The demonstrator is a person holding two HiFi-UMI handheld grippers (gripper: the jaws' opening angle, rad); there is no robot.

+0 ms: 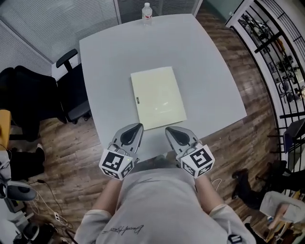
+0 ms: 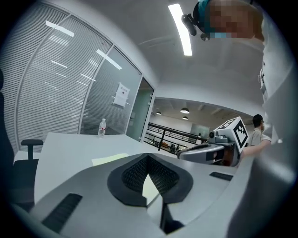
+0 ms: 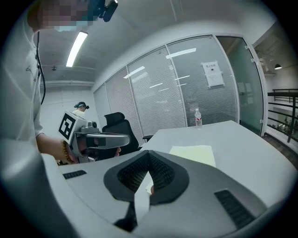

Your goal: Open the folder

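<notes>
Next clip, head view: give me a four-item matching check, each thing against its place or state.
Things:
1. folder
2. bottle
3. chair
4. right gripper

Places or states:
a. upright at the far edge of the table
b. shut and empty, by the table's near edge
c. black, on the floor off the table's left side
d. pale yellow, lying closed and flat mid-table

Pairs: 1-d, 2-a, 3-c, 4-b
</notes>
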